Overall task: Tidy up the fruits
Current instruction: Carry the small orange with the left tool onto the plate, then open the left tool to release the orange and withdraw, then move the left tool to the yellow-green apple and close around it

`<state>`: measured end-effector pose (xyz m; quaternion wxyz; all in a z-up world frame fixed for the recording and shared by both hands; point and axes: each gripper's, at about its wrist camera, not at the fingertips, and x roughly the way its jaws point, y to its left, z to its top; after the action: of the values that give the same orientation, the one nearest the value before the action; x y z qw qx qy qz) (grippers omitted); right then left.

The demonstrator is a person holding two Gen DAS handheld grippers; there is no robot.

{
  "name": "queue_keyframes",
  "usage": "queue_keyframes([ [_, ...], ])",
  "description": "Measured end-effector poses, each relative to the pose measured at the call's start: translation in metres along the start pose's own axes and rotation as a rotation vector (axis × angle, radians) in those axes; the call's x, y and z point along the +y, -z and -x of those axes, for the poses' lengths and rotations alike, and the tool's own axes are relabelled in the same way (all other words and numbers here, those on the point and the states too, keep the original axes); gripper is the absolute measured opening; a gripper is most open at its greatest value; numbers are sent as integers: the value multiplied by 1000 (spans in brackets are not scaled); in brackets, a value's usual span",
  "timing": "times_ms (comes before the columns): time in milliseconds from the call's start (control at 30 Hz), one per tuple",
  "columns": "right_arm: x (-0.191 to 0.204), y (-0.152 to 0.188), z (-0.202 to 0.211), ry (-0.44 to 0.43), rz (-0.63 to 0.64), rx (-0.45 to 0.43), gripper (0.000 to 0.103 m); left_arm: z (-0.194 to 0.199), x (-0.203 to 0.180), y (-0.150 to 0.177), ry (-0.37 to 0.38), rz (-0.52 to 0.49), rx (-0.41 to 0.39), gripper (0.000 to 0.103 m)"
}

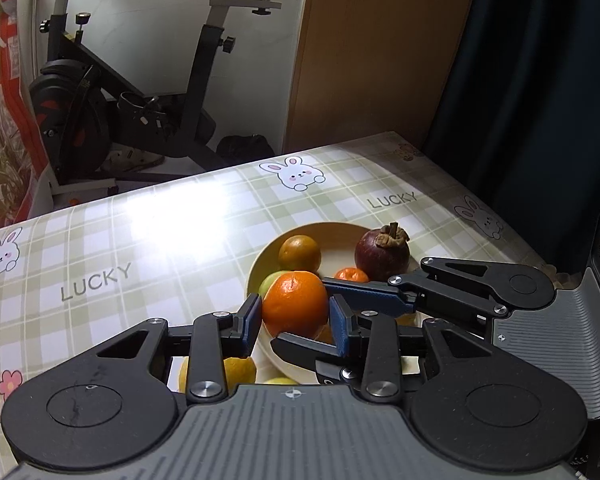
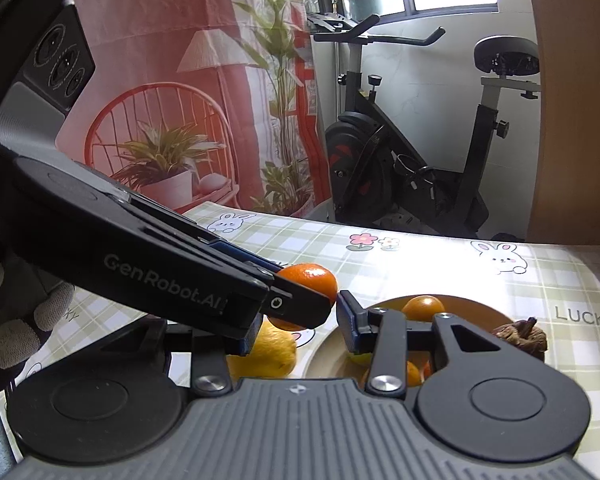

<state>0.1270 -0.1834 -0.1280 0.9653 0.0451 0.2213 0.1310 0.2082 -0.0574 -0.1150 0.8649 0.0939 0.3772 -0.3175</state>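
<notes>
My left gripper (image 1: 296,324) is shut on a bright orange (image 1: 296,302), held just above the near rim of a cream bowl (image 1: 256,264). In the bowl lie a dull orange (image 1: 300,252), a dark red mangosteen (image 1: 382,254), a small tangerine (image 1: 352,275) and a green fruit (image 1: 270,282). A lemon (image 2: 268,354) rests on the tablecloth beside the bowl, under the grippers. My right gripper (image 2: 298,332) stands open low by the bowl, its fingers (image 1: 364,298) reaching in from the right around the held orange (image 2: 314,280). The left gripper's body hides its left finger.
The checked tablecloth (image 1: 160,248) with rabbits and "LUCKY" print stretches left and behind the bowl. Past the table's far edge stand an exercise bike (image 1: 140,92), a wooden cabinet (image 1: 380,52) and a dark curtain (image 1: 540,80). A gloved hand (image 2: 20,320) grips the left tool.
</notes>
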Motion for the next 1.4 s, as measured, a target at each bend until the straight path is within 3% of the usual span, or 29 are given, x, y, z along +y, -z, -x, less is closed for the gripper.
queue_keyframes([
  [333, -24, 24, -20, -2, -62, 66, 43, -39, -6, 6, -16, -5, 93, 39],
  [633, -27, 29, -32, 5, -56, 87, 44, -58, 2, 7, -12, 23, 116, 36],
  [1033, -24, 30, -28, 29, -58, 75, 45, -57, 2, 9, 11, 33, 92, 38],
  [1400, -13, 34, -9, 10, -51, 55, 45, -17, 17, 18, 10, 86, 2, 38],
])
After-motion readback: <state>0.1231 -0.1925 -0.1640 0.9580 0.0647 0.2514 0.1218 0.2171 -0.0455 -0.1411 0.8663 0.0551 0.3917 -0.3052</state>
